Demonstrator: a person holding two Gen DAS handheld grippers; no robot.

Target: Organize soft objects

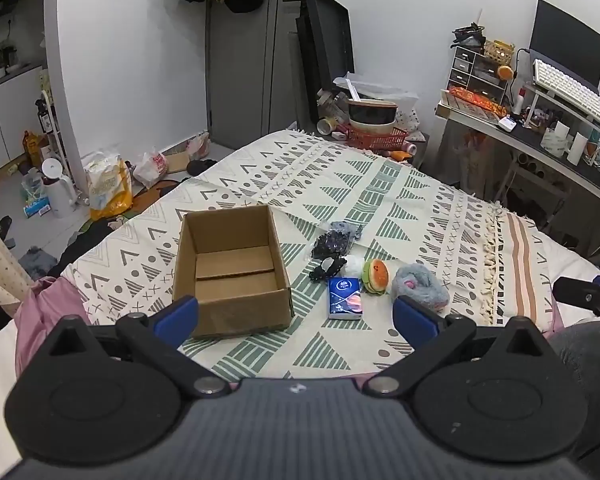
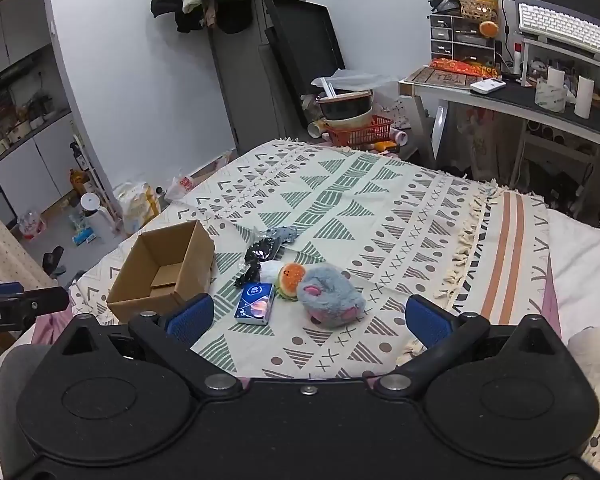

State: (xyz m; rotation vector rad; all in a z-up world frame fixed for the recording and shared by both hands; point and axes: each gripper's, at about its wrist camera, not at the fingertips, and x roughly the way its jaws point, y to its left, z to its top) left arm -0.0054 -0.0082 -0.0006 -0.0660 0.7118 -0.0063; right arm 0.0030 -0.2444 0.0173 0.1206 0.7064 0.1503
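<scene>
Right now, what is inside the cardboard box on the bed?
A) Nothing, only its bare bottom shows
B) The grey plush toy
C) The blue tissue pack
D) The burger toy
A: the cardboard box shows only its bare bottom, while the grey plush toy, blue tissue pack and burger toy all lie on the blanket to its right.

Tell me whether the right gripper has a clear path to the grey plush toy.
Probably yes. The right gripper is open, and the grey plush toy lies just ahead between its fingers on the blanket. Nothing covers it; only the burger toy touches its far left side.
</scene>
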